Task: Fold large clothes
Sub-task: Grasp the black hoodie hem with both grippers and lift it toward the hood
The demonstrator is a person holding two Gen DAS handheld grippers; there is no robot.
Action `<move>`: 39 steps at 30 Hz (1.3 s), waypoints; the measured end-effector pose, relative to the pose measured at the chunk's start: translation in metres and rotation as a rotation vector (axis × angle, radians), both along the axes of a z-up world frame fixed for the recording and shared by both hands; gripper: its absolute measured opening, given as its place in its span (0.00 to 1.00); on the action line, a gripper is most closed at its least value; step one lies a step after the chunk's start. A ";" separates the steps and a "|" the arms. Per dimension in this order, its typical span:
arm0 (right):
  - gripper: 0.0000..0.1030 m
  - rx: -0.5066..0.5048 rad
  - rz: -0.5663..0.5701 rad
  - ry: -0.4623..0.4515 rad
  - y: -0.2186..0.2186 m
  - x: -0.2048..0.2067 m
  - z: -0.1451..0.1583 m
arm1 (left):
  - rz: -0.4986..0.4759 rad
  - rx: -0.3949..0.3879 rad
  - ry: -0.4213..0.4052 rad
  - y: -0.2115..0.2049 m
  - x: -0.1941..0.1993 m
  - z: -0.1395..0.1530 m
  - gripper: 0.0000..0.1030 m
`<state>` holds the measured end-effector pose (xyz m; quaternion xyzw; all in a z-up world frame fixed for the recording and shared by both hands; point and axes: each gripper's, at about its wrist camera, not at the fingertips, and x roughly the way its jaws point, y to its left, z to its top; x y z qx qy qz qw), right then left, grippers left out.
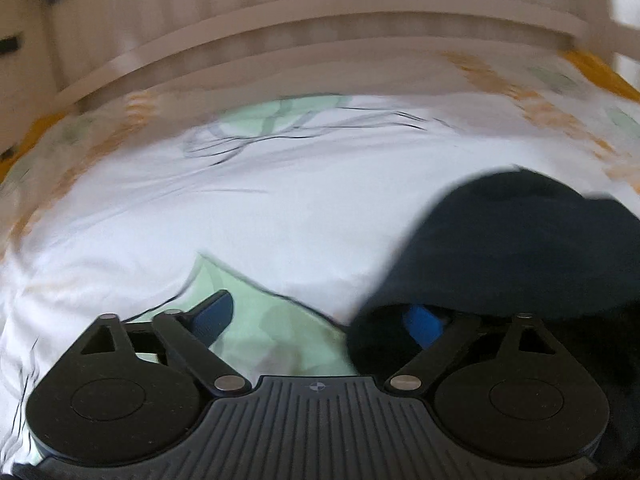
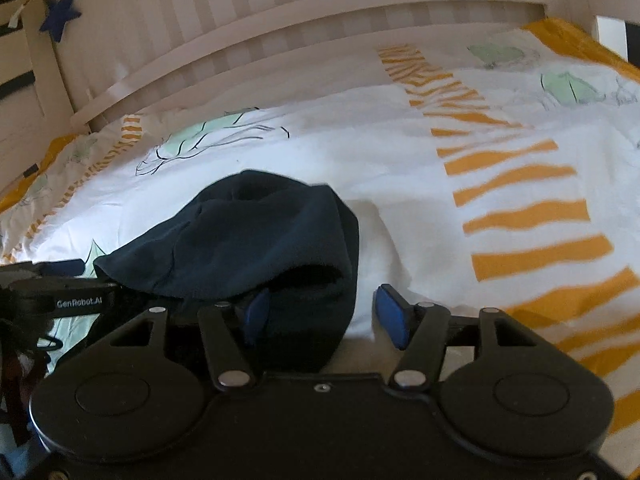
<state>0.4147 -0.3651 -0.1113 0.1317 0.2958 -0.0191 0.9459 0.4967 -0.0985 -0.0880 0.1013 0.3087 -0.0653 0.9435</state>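
Observation:
A dark navy garment (image 2: 256, 240) lies bunched on the white patterned bed cover (image 2: 400, 152). In the right wrist view my right gripper (image 2: 324, 316) is open, its left finger under a fold of the garment and its right finger over bare cover. In the left wrist view the garment (image 1: 520, 240) sits at the right and drapes over the right finger of my left gripper (image 1: 316, 320), which is open. The left gripper's body (image 2: 48, 300) shows at the left edge of the right wrist view, beside the garment.
A white slatted bed rail (image 2: 280, 40) runs along the far side of the bed. A blue star ornament (image 2: 60, 12) hangs at the upper left. The cover has orange stripes (image 2: 528, 216) to the right and green prints (image 1: 280, 112).

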 end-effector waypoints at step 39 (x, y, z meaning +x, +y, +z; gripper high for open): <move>0.61 0.093 0.244 -0.054 -0.036 -0.040 0.046 | -0.187 -0.250 0.060 0.033 -0.034 0.058 0.84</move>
